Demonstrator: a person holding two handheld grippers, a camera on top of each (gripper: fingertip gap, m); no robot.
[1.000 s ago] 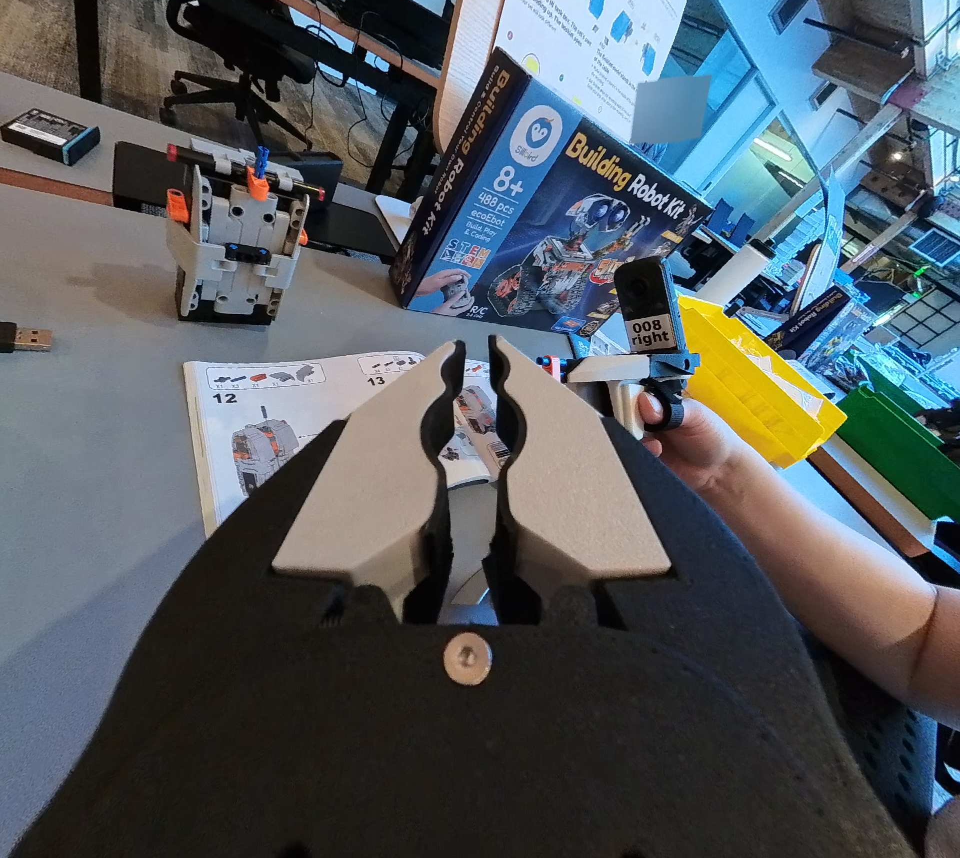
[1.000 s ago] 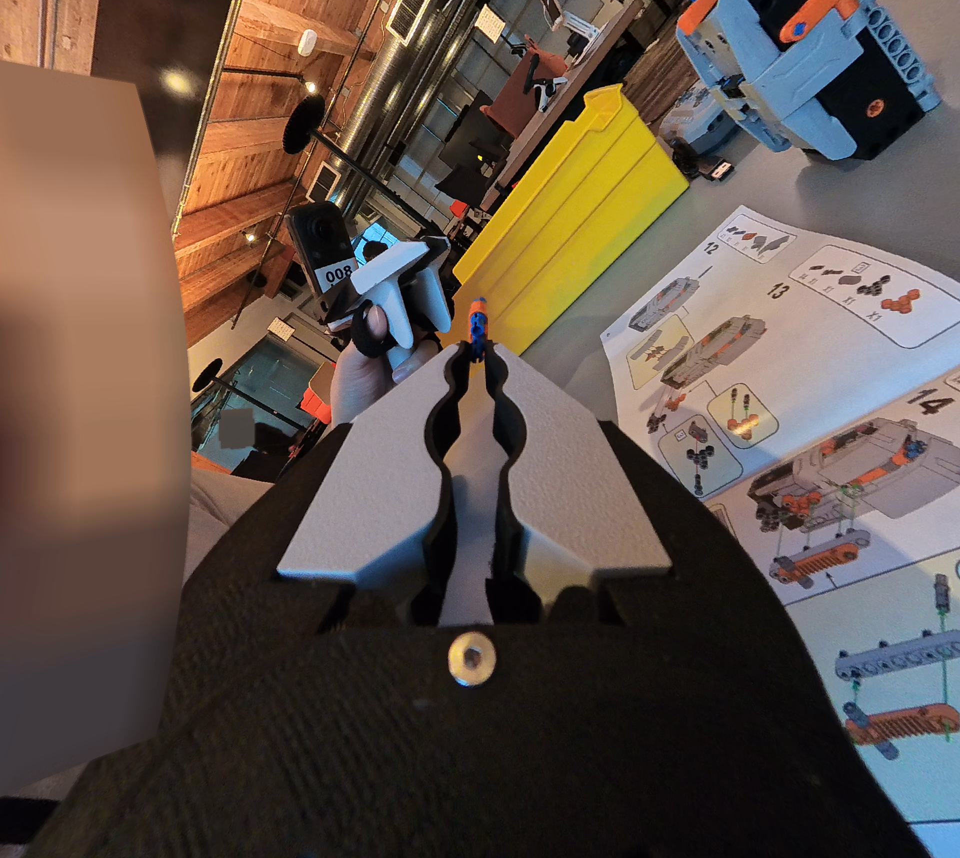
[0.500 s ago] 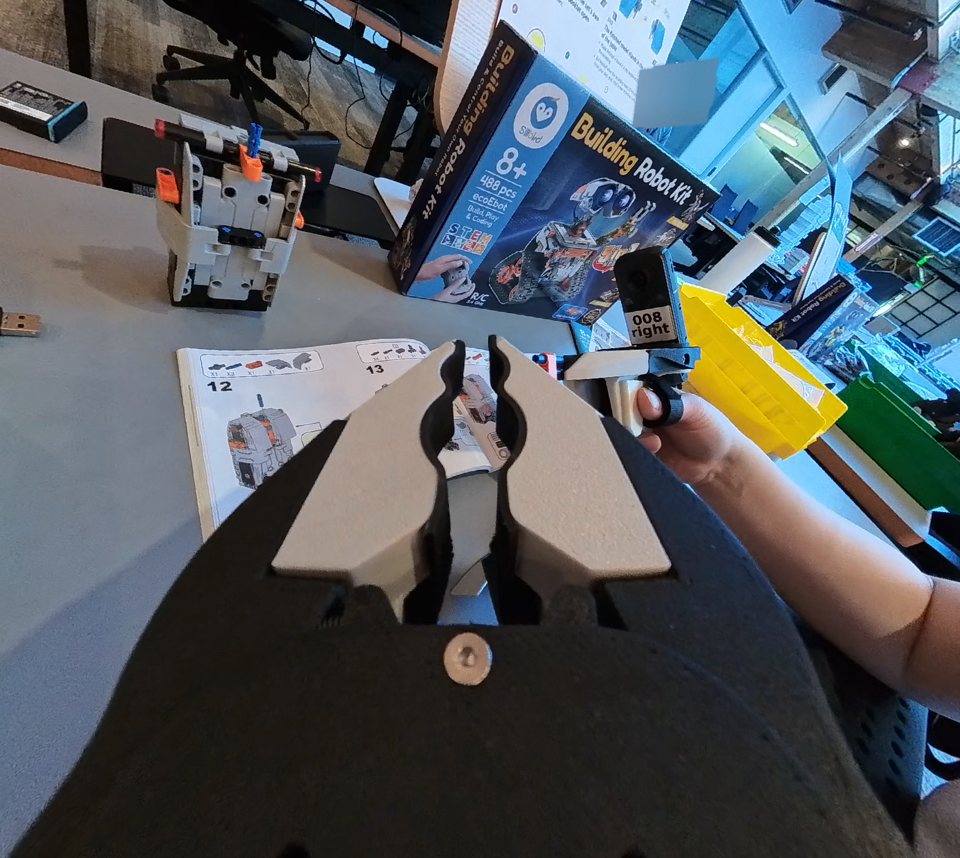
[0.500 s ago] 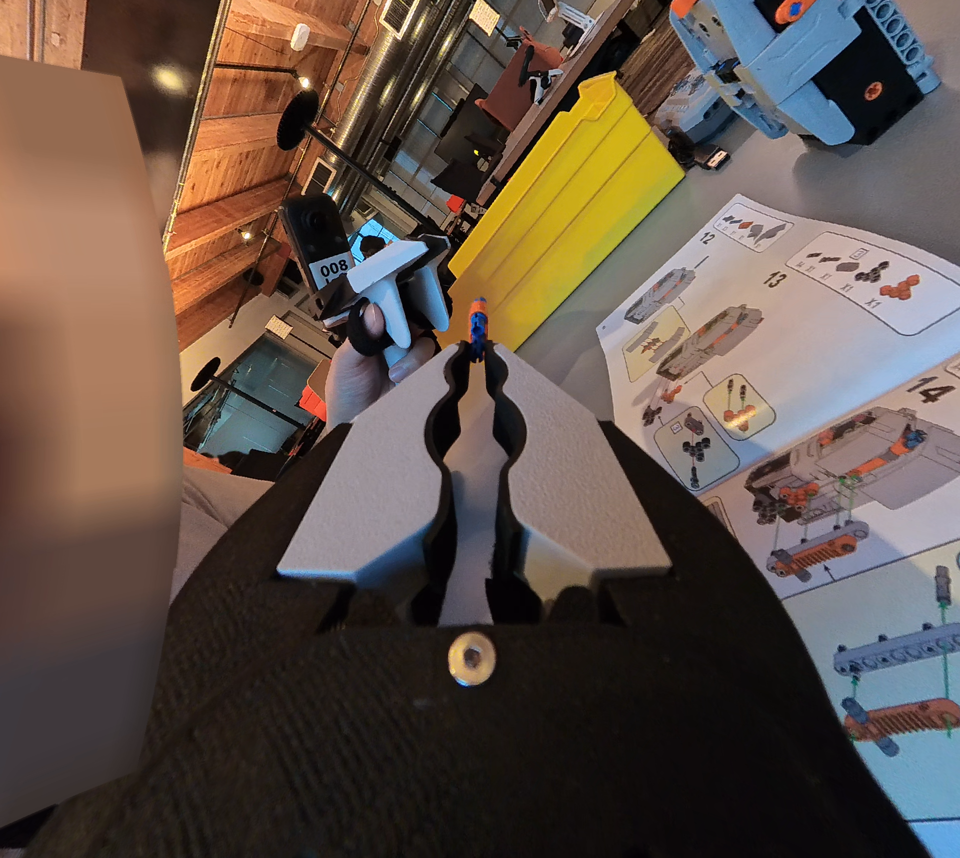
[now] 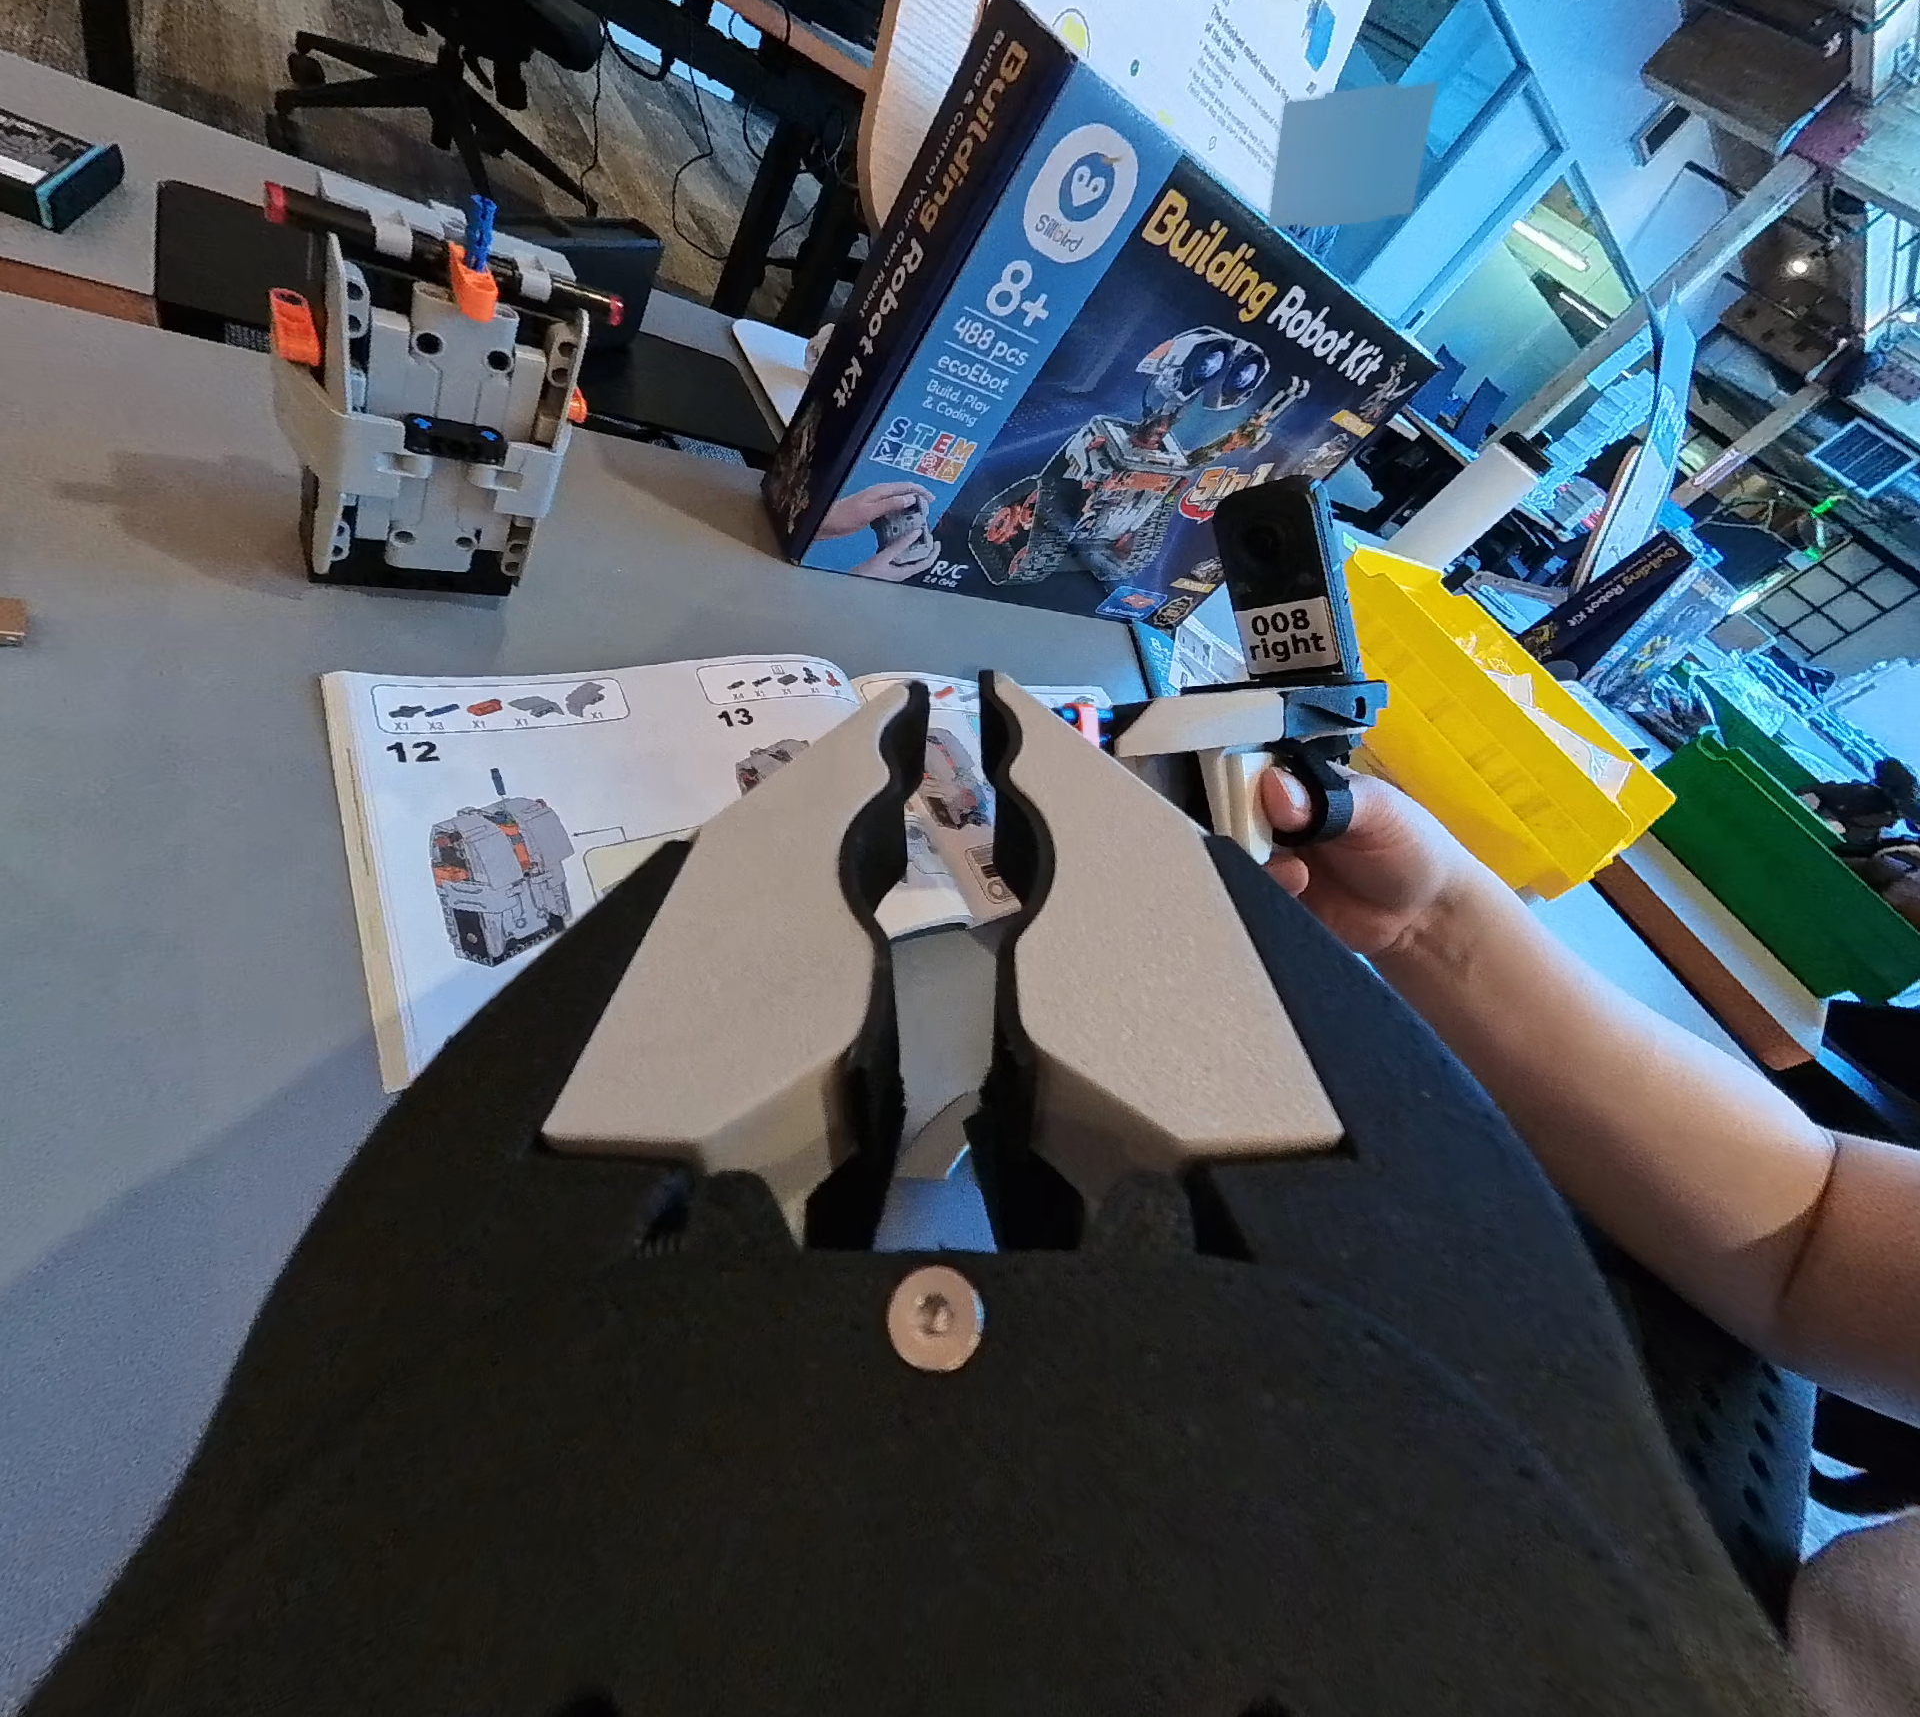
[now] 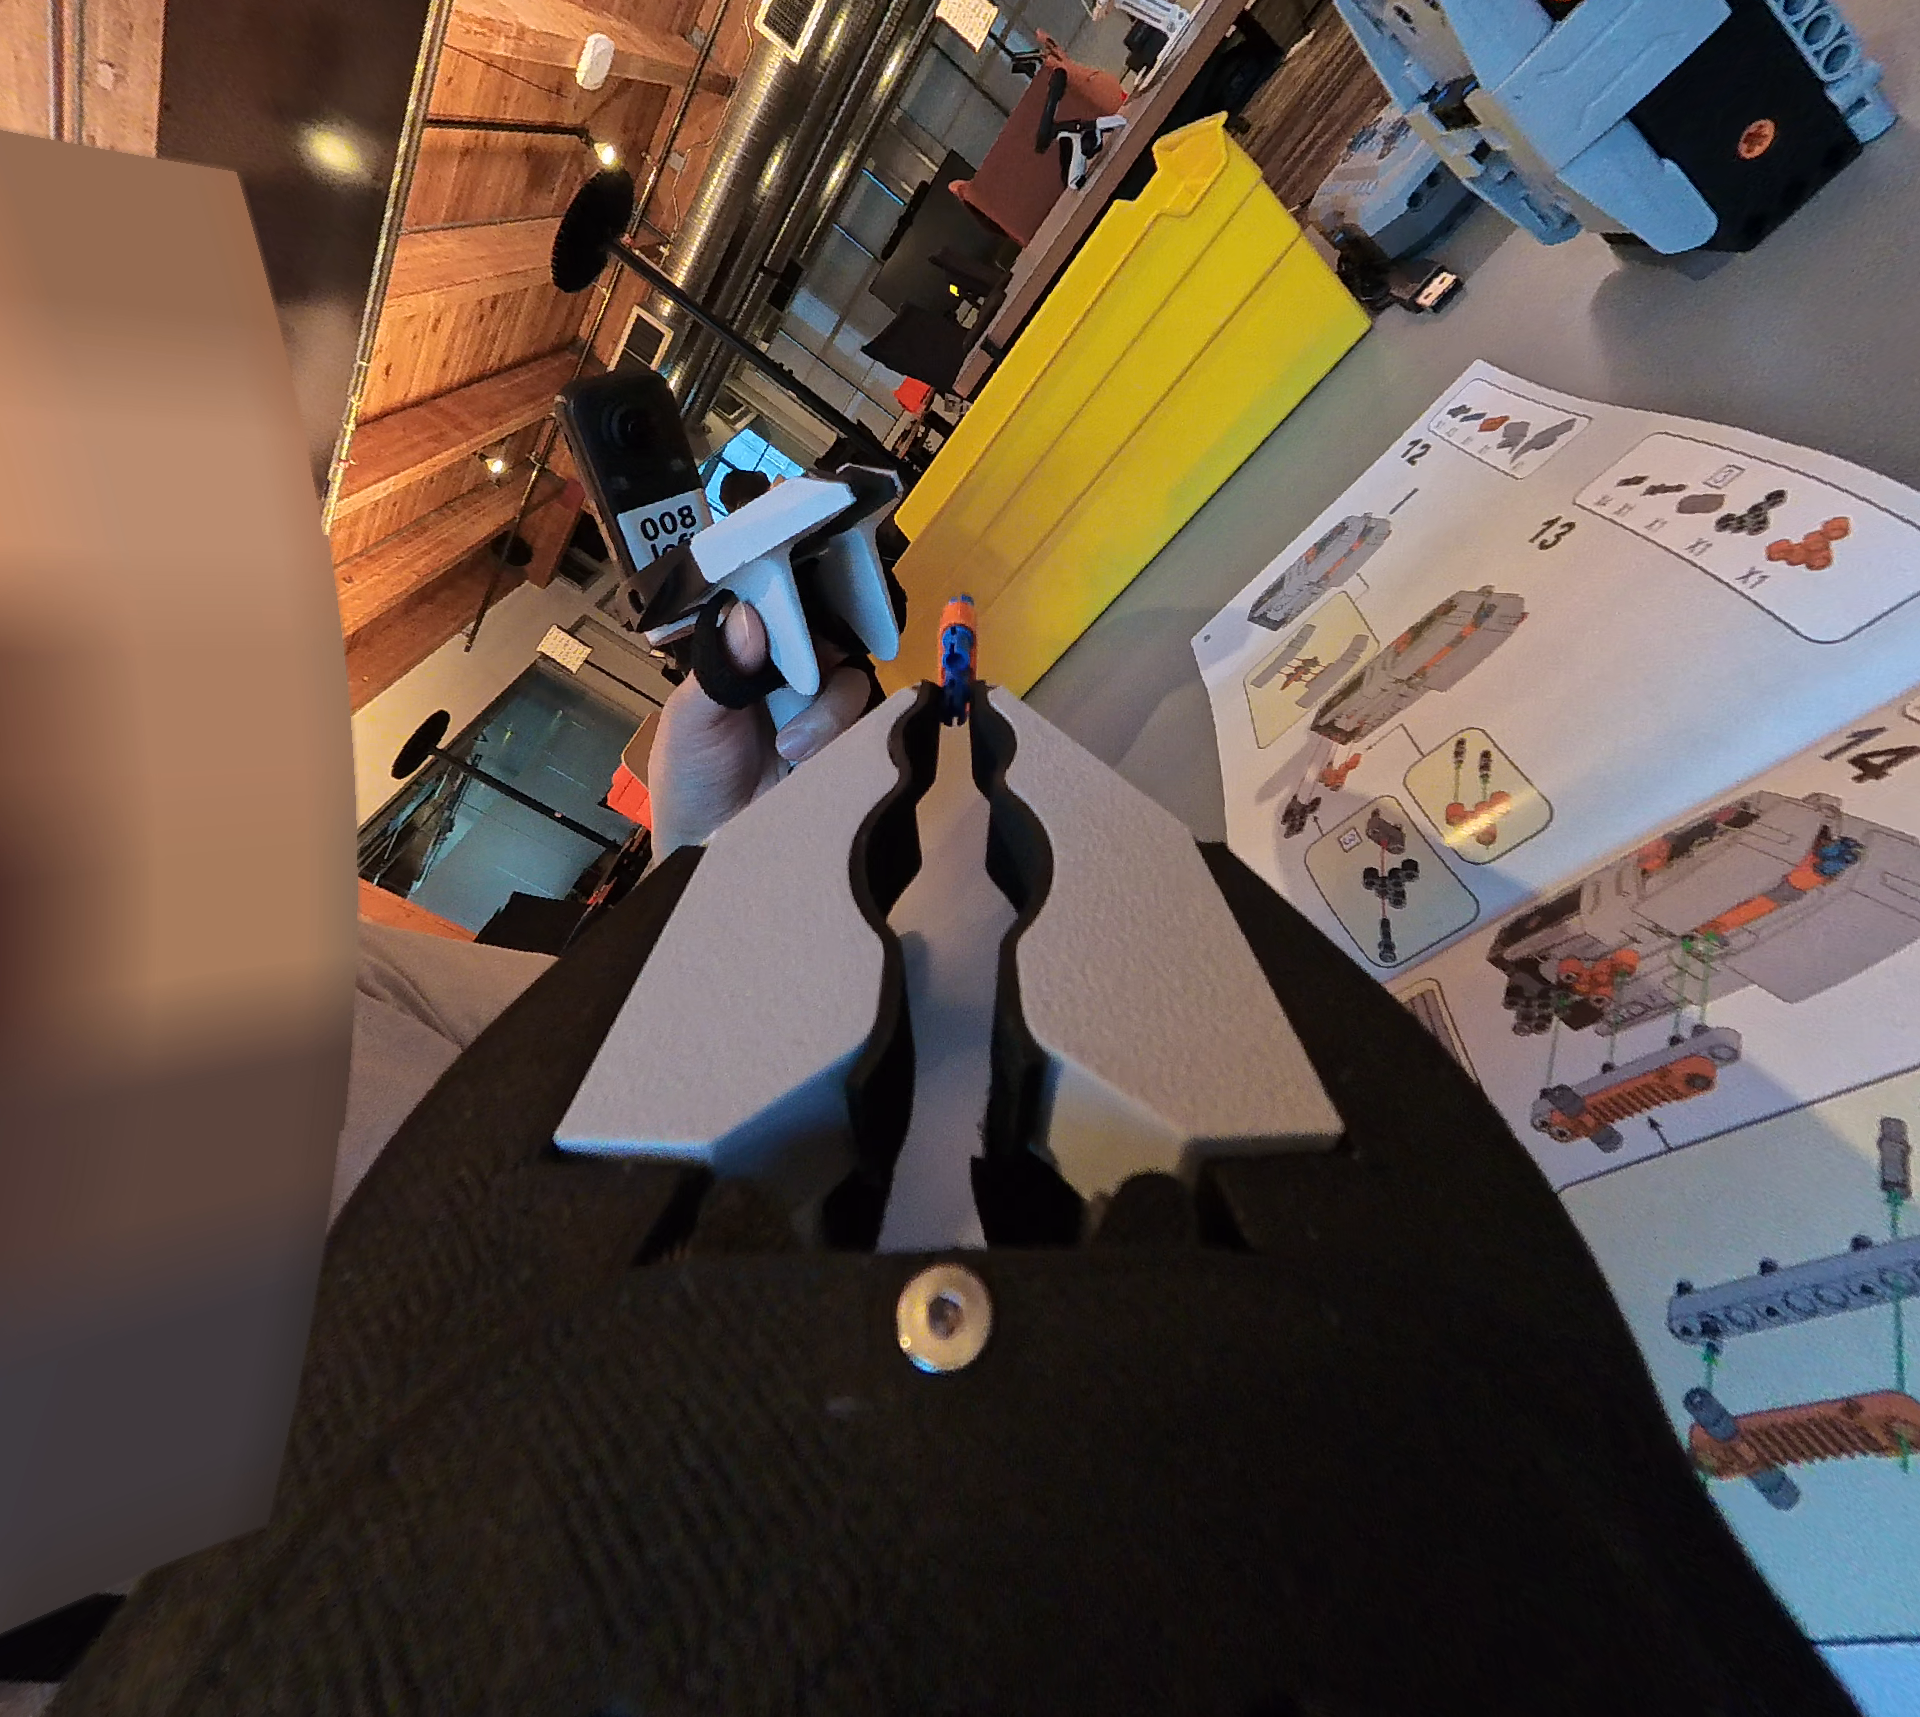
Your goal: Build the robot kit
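Observation:
My right gripper (image 6: pixel 954 701) is shut on a small blue and orange pin (image 6: pixel 954 639) that sticks out past its tips, held above the table. It also shows in the left wrist view (image 5: pixel 1195 732), in a person's hand, just right of my left gripper (image 5: pixel 951 696). The left gripper's jaws are almost together with a narrow slit and nothing between them, above an open instruction booklet (image 5: pixel 520 763). The booklet lies to the right in the right wrist view (image 6: pixel 1558 628). A grey, black and orange brick robot model (image 5: pixel 426 410) stands beyond the booklet.
A blue kit box (image 5: pixel 1060 379) stands upright behind the booklet. A yellow bin (image 5: pixel 1475 732) and a green bin (image 5: pixel 1787 878) sit at the right. A black device (image 5: pixel 57 176) lies at the far left. The model (image 6: pixel 1621 36) and yellow bin (image 6: pixel 1122 420) show in the right view. Some 9 cm of space lies between my two pairs of fingers. The model (image 6: pixel 1621 36) is about equally far from each gripper, around 20 cm.
Both views have shifted slightly, so both grippers drifted a little. The right gripper keeps the pin. The left jaws are unchanged.

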